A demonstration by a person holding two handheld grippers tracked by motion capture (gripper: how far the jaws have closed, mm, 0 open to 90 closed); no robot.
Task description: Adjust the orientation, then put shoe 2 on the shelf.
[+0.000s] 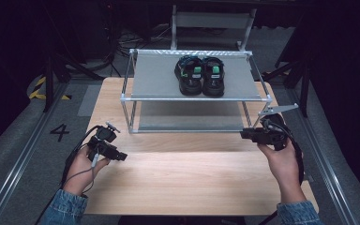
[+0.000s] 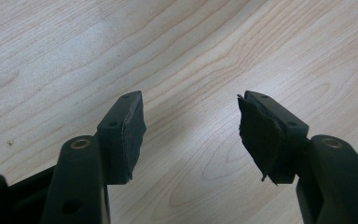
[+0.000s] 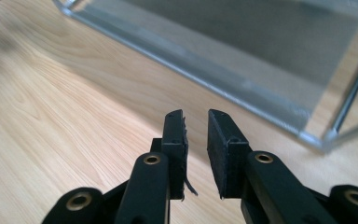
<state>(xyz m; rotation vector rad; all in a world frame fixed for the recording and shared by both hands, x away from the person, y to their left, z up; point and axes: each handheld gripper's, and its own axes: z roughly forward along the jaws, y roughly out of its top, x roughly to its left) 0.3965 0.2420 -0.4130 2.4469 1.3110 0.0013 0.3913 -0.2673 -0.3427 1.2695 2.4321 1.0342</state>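
Pale wood-grain tabletop (image 1: 187,183) up front, dark studio all round, and at its far end the landmark: a metal-framed shoe rack (image 1: 136,98) with grey fabric shelves. On the rack's top shelf, right of centre, sits a pair of black sandals (image 1: 200,75) with green strap patches, side by side and touching, toes toward the person.

Near the rack's front-left leg, the left gripper (image 2: 191,126) hovers over bare wood, jaws spread wide, nothing between them. Off the rack's front-right corner, the right gripper (image 3: 196,140) points along the table beside the lower shelf, jaws a narrow gap apart, empty.

Risks from here, as I judge it: that right gap looks too slim for a chunky sandal, so a reach now might shove the pair backward. The thin tubular frame could snag a trailing cable. Frayed rubber pads (image 2: 261,137) may slip on the straps.
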